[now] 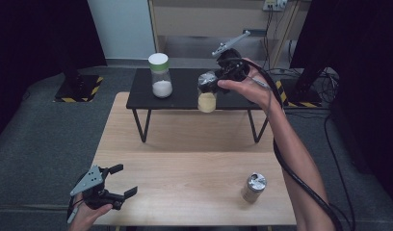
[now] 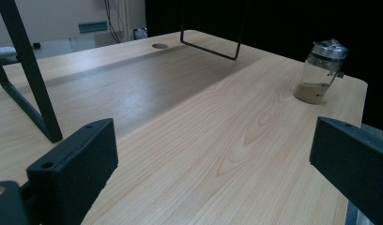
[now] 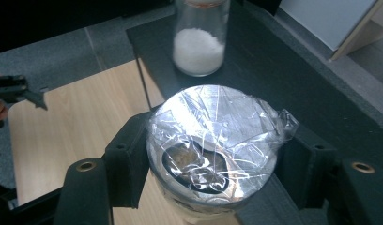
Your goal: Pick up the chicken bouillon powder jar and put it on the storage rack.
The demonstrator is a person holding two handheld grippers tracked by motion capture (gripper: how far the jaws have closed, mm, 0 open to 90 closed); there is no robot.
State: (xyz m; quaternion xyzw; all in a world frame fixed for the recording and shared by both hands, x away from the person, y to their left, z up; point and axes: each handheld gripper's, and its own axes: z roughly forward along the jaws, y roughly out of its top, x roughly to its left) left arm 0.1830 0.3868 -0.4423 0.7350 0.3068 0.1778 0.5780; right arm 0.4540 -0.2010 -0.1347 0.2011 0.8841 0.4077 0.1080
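Note:
My right gripper (image 1: 207, 85) is shut on a glass jar of yellowish powder (image 1: 206, 101) and holds it in the air at the front edge of the black riser (image 1: 185, 98). In the right gripper view, its film-covered top (image 3: 213, 136) sits between the two black jaws of that gripper (image 3: 213, 154). A jar of white powder with a white lid (image 1: 161, 76) stands on the riser to the left, also seen close ahead (image 3: 199, 47). My left gripper (image 1: 125, 179) rests open at the table's near left corner, its jaws wide apart (image 2: 213, 154) with nothing between them.
A second foil-topped jar of tan powder (image 1: 254, 187) (image 2: 319, 72) stands near the wooden table's (image 1: 185, 159) front right. The riser's thin black legs (image 1: 141, 125) (image 2: 30, 75) stand on the table. A shelf unit and cables lie beyond.

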